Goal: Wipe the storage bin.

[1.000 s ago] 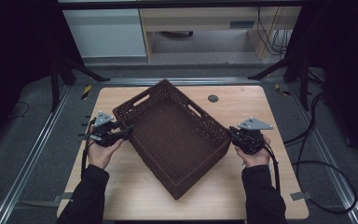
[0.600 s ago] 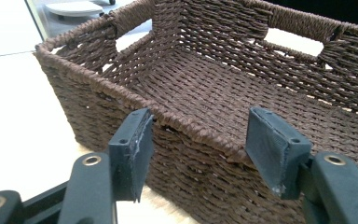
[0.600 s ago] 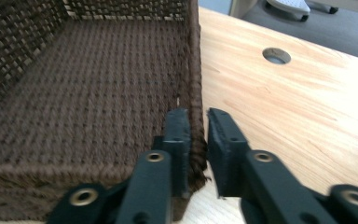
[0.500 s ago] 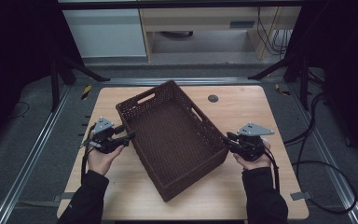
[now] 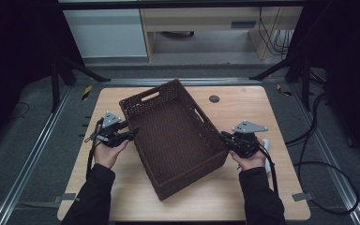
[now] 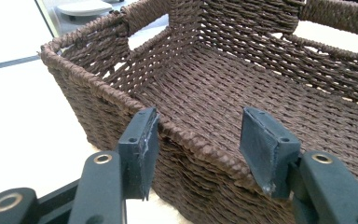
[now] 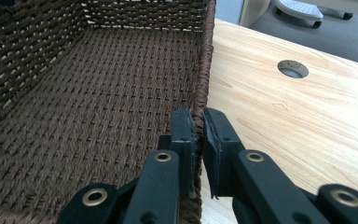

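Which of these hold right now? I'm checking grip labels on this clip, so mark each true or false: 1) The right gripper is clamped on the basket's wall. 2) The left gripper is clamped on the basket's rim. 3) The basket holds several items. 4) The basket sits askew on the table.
1) True: the right gripper pinches the wall of the basket, one jaw inside and one outside.
2) False: the left gripper stands open, its jaws straddling the rim without pressing it.
3) False: its woven floor is bare.
4) True: it lies diagonally on the table.
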The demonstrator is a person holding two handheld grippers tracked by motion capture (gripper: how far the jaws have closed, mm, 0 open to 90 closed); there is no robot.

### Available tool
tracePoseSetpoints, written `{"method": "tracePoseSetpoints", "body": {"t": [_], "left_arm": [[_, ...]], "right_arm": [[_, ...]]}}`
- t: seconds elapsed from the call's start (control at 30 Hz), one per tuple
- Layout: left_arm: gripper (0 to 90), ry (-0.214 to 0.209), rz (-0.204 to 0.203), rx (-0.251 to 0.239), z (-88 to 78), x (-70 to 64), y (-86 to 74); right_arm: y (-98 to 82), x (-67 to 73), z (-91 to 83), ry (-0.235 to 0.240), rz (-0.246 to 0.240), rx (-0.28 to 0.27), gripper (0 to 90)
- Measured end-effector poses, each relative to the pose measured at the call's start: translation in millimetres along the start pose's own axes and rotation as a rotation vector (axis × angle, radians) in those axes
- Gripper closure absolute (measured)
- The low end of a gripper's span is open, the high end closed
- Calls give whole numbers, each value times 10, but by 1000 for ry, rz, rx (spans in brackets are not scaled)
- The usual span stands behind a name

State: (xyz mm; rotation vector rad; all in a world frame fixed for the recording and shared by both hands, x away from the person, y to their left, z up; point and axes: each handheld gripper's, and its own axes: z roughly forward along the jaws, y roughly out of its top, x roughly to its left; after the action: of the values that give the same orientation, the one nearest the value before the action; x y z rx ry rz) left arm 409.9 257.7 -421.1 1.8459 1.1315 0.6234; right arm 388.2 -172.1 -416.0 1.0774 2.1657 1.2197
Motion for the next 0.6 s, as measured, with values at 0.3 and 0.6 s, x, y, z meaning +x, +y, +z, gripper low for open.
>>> {"method": "tracePoseSetpoints", "body": {"t": [0.3, 0.6], "left_arm": [[454, -50, 16, -10, -139, -122, -83], [538, -15, 21, -4, 9, -113, -21]], "right_arm": [[-86, 103, -112, 30, -6, -2, 821], [-4, 69, -137, 31, 15, -62, 735]]}}
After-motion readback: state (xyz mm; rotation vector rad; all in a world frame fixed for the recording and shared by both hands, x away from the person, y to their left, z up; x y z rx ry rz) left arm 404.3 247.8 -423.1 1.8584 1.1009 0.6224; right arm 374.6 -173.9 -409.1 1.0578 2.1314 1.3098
